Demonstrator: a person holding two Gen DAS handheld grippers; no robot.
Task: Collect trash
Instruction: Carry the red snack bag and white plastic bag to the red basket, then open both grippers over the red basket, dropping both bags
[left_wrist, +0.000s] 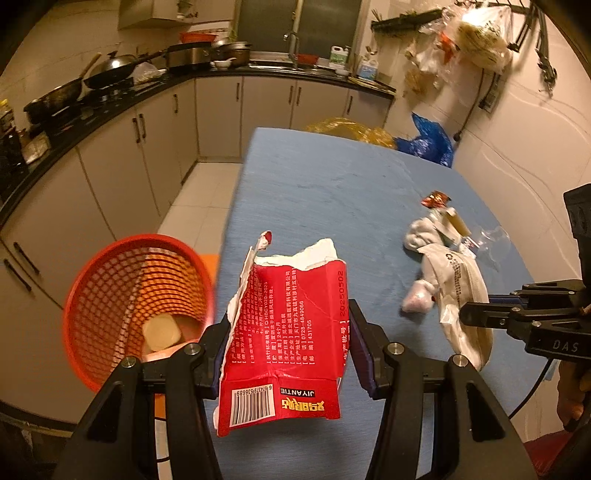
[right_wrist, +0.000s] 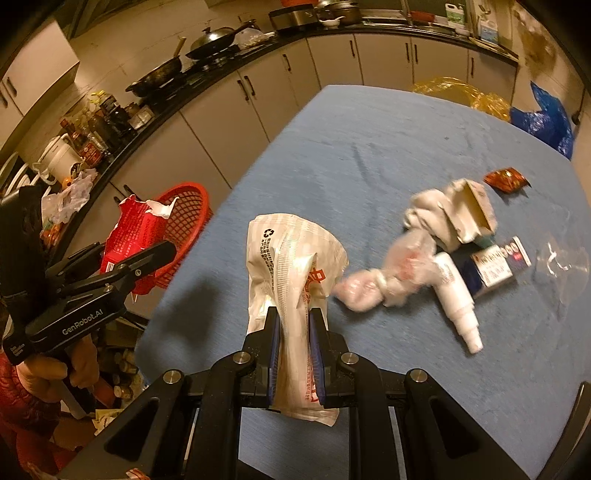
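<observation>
The red carton (left_wrist: 284, 343) is up off the desk (left_wrist: 332, 184), clamped across its flat faces by the left tool (left_wrist: 288, 354), and it looks light and thin: torn top edge, walls buckling, so I'd judge a hold low on the body is right, not on the ragged flap. The white pouch (right_wrist: 291, 295) is pinched at its waist in the right tool (right_wrist: 295, 354), jaws nearly together on it; soft, slick film, likely to slide if the squeeze eases. Beside the desk's left edge sits the red basket (left_wrist: 136, 302), one pale piece already at the bottom. Out on the blue cloth lie more bits: a crumpled wad (right_wrist: 432, 218), a spray bottle (right_wrist: 458, 299), a small box (right_wrist: 495, 266), a red wrapper (right_wrist: 506, 179).
</observation>
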